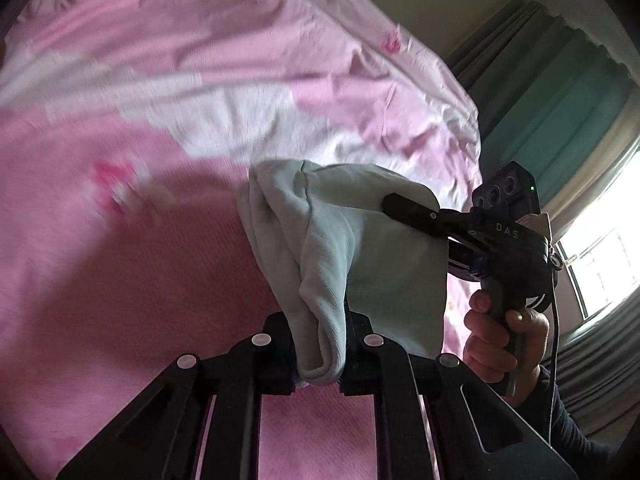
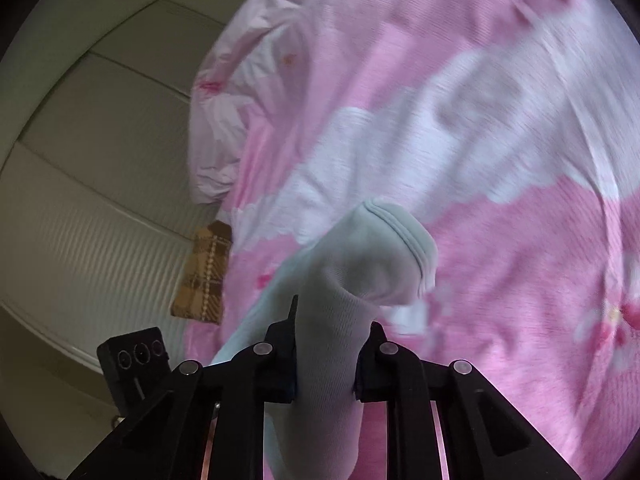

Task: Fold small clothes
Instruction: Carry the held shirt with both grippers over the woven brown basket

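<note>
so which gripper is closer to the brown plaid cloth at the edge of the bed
Left. In the right wrist view the brown plaid cloth lies just beyond the left gripper's camera block. The right gripper sits further over the pink bedding. Both clamp the pale sock.

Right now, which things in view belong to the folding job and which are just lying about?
In the job:
pale blue garment
left gripper, shut on it
right gripper, shut on it

Lying about:
pink bedspread
plaid cloth
curtain
</note>
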`<state>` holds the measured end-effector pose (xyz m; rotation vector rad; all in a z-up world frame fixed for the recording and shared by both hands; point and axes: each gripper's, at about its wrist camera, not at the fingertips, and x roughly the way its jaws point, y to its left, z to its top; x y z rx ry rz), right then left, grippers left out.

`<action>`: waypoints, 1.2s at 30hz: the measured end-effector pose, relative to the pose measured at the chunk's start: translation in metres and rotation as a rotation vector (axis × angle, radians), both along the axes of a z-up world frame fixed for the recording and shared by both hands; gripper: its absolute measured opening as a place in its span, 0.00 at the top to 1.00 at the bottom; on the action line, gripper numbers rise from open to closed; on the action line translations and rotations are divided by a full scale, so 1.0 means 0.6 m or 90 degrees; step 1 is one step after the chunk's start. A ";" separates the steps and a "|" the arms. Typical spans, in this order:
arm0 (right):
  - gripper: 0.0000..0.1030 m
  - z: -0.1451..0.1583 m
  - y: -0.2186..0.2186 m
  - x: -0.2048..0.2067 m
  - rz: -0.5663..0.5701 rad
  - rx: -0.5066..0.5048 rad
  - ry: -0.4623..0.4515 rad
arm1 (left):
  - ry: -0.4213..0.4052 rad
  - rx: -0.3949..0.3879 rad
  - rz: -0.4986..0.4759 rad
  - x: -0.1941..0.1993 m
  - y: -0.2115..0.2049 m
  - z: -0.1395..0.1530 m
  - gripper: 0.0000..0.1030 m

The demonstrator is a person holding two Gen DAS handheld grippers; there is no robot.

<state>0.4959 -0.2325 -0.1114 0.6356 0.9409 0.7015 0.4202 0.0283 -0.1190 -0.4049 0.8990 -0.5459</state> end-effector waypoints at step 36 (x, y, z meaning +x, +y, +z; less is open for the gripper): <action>0.79 0.004 0.881 0.221 0.255 -0.034 -0.005 | -0.057 0.120 0.316 0.036 0.765 0.036 0.82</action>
